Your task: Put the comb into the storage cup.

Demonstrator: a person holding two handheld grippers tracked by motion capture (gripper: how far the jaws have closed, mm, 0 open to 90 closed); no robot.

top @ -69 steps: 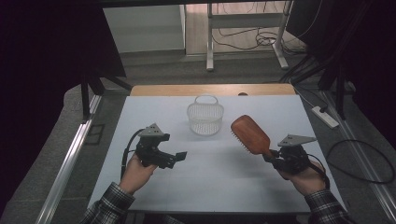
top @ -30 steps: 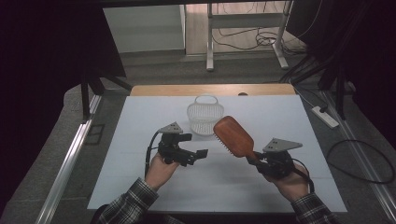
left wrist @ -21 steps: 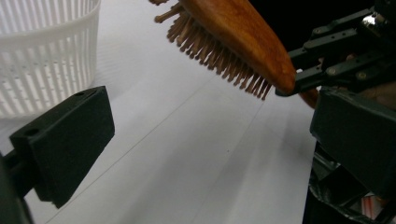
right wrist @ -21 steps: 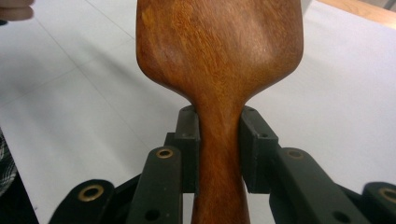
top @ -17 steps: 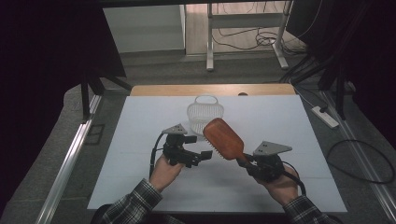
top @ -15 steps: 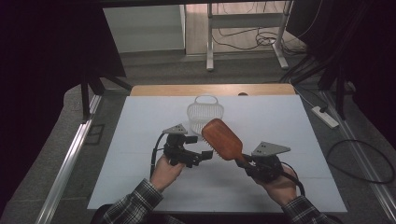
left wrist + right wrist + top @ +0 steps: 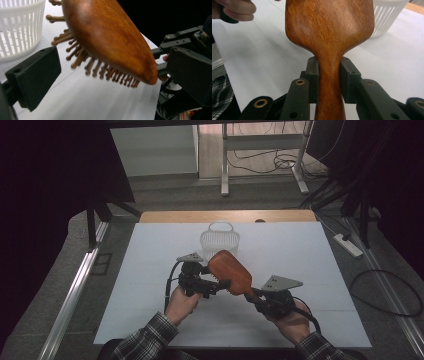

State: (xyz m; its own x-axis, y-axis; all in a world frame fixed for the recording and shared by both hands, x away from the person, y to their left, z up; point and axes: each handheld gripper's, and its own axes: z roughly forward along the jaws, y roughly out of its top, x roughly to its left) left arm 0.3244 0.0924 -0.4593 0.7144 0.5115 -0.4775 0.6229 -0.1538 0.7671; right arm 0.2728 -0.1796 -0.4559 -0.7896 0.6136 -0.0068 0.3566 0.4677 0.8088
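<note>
Right gripper (image 7: 329, 82): jaws closed narrow on the neck of the wooden hairbrush (image 7: 329, 32), one pad on each side of the handle, both pressing it. The brush is held off the white surface (image 7: 310, 260), its broad head slanting up and toward the person's left, smooth back upward, bristles facing down.

Left gripper (image 7: 212, 287): jaws spread wide. In the left gripper view the brush head (image 7: 107, 37) hangs between the two black jaws, bristle side toward the lower jaw. No pad appears to touch it, though the near edge is blurred, so contact cannot be ruled out.

White slatted basket (image 7: 220, 239): upright on the surface, just beyond the brush head, handle raised; it shows at the top left of the left gripper view (image 7: 20, 25).

Both hands sit near the front middle of the surface, the grippers close together.
</note>
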